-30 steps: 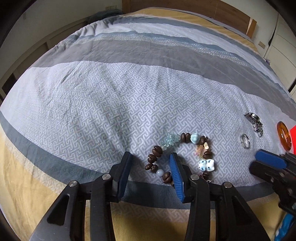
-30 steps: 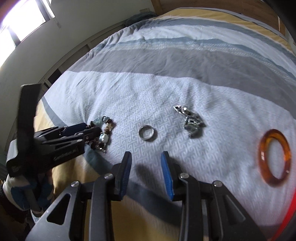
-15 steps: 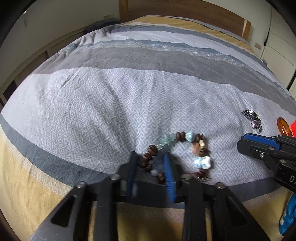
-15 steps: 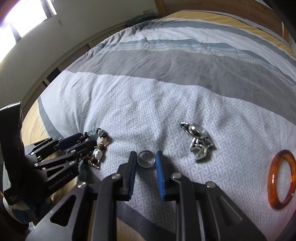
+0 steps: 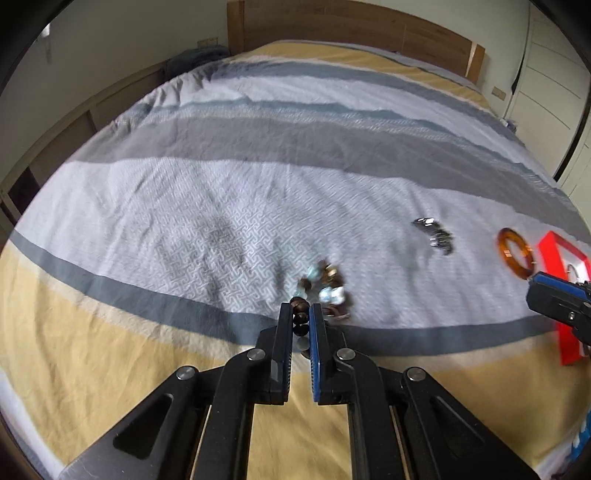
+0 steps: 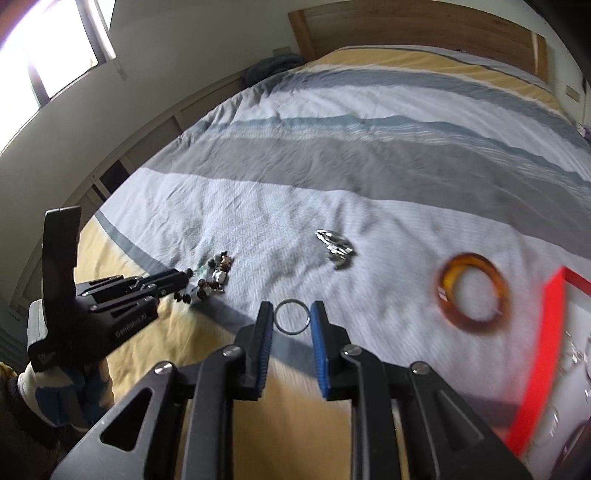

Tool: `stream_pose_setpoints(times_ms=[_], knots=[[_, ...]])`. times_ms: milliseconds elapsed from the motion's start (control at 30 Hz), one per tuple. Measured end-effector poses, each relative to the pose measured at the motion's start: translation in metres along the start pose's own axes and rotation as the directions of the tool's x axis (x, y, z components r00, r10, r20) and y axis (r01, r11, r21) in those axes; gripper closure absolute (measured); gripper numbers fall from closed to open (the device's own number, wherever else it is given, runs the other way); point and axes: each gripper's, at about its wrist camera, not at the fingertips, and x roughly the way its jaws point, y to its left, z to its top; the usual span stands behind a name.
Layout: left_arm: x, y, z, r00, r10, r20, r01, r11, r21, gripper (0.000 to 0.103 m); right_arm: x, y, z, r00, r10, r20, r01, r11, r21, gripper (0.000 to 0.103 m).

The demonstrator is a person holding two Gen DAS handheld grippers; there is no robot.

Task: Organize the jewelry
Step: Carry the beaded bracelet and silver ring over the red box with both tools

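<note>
A beaded bracelet (image 5: pixel 327 291) of brown, pale blue and white beads hangs bunched just above the bed cover. My left gripper (image 5: pixel 300 308) has its jaws closing, with the bracelet's brown beads pinched between the pads. In the right wrist view the same left gripper (image 6: pixel 181 282) holds the bracelet (image 6: pixel 218 275) at the left. My right gripper (image 6: pixel 291 306) is shut on a thin silver ring (image 6: pixel 291 333), which spans the gap between its pads, clear of the cover. The right gripper (image 5: pixel 532 290) also shows at the right edge of the left wrist view.
An amber bangle (image 6: pixel 443 288) and a heap of silver chain (image 6: pixel 338 247) lie on the striped bed cover. A red box (image 6: pixel 546 332) with pieces inside stands at the right. A wooden headboard (image 5: pixel 351 22) closes the far end.
Both grippers closed on their pieces and rose. The bracelet went from lying spread out to bunched and lifted by its brown beads. The ring came up off the cover.
</note>
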Motion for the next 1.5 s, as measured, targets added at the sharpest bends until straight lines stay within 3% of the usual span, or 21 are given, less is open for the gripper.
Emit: stream_pose_setpoints(times_ms=[467, 933, 1233, 1500], knots=[[-0.098, -0.072, 0.002, 0.994, -0.054, 0.093, 0.047, 0.996, 0.078, 0.095, -0.147, -0.068, -0.047, 0.983, -0.142, 0.117, 0.131, 0.987, 0.093, 0.084], [-0.148, -0.222, 0.020, 0.969, -0.205, 0.140, 0.164, 0.951, 0.261, 0.095, -0.256, -0.162, -0.088, 0.936, -0.305, 0.178, 0.265, 0.940, 0.215, 0.084], [-0.135, -0.321, 0.018, 0.948, -0.307, 0.081, 0.257, 0.891, 0.374, 0.095, -0.253, -0.202, -0.091, 0.928, -0.342, 0.151, 0.301, 0.923, 0.242, 0.084], [-0.076, -0.381, 0.004, 0.943, -0.330, -0.033, 0.310, 0.843, 0.440, 0.095, -0.196, -0.245, -0.081, 0.940, -0.330, 0.082, 0.300, 0.919, 0.255, 0.084]])
